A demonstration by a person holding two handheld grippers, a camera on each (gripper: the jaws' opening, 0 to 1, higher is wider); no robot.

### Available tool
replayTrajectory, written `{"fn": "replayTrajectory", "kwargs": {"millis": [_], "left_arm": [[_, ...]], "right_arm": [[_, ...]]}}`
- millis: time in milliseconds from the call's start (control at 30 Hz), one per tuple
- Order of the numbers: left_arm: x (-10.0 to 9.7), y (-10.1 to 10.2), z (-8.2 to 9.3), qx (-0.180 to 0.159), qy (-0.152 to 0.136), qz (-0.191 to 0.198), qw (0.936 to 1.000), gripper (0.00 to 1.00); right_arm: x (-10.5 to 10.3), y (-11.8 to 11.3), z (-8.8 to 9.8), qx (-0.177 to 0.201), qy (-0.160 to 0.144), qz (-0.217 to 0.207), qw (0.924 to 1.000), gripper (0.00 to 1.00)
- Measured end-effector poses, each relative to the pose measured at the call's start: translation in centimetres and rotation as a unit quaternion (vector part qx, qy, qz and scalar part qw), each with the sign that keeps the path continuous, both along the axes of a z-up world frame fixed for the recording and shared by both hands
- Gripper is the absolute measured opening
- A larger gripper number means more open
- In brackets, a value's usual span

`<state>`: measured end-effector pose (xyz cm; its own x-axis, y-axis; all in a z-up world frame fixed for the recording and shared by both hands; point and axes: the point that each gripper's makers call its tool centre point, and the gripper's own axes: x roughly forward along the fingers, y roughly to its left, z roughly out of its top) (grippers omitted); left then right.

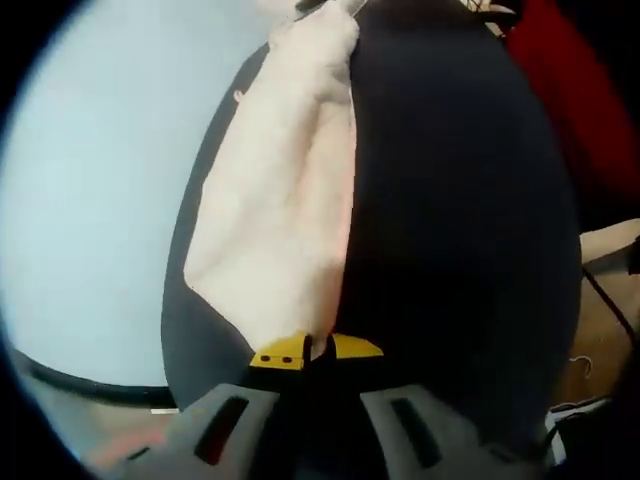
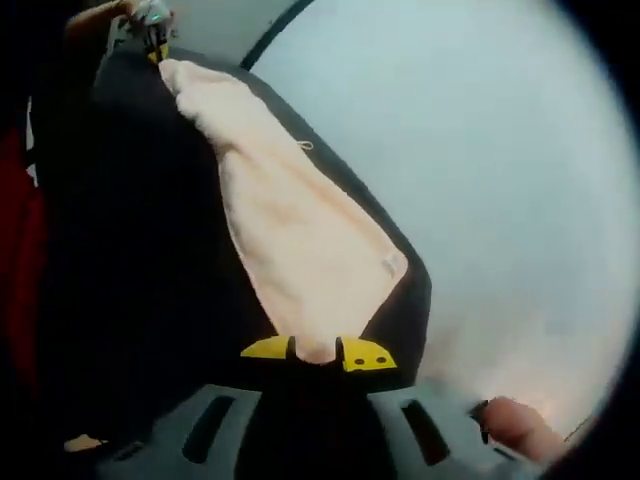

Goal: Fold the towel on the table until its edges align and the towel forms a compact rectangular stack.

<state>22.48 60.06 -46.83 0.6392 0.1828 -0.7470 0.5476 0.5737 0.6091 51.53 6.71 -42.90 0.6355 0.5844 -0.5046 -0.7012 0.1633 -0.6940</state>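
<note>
- While the yellow-tipped jaws of the left gripper (image 1: 316, 351) were pinched together on one corner of the towel (image 1: 285, 190), the pale cream cloth ran away from them in a long stretched strip toward the top of the left gripper view.
- At the far end of that strip, the right gripper (image 1: 335, 8) showed as a small blurred shape holding the other corner.
- From the right gripper view, the right gripper's (image 2: 318, 352) own yellow-tipped jaws were likewise clamped on a corner of the towel (image 2: 290, 220), with a little cloth caught between the tips.
- The towel stretched from there up to the upper left of that view, where the left gripper (image 2: 150, 25) gripped its far corner; a small tag or loop (image 2: 303, 146) stuck out from one long edge.
- Held by both ends, the towel lay against a broad dark surface (image 1: 460, 220), black and smooth; whether that was the counter or a cloth over it could not be told.
- Beyond the dark surface spread a pale blue-white expanse (image 2: 500, 160), bordered in the left gripper view by a dark curved line.
- A red shape (image 1: 575, 90) stood at the edge of the dark surface, too blurred to name.
- A hand (image 2: 520, 425) showed low beside the right gripper's body.
</note>
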Motion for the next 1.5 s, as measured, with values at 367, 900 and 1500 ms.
{"fn": "replayTrajectory", "kwargs": {"millis": [367, 900, 1500], "left_arm": [[0.1, 0.6, 4.1, -0.003, -0.085, 0.027, 0.9960, 0.08], [-1.0, -0.6, 8.7, -0.050, -0.158, 0.052, 0.9848, 0.02], [-5.9, -3.1, 10.5, -0.110, -0.162, 0.017, 0.9804, 0.00]], "right_arm": [[1.4, 1.4, -2.9, -0.036, -0.005, 0.015, 0.9992, 0.11], [-0.3, -1.2, 0.4, -0.105, -0.048, 0.015, 0.9932, 0.00], [-4.2, -4.9, 1.9, -0.110, 0.027, 0.100, 0.9885, 0.00]]}}
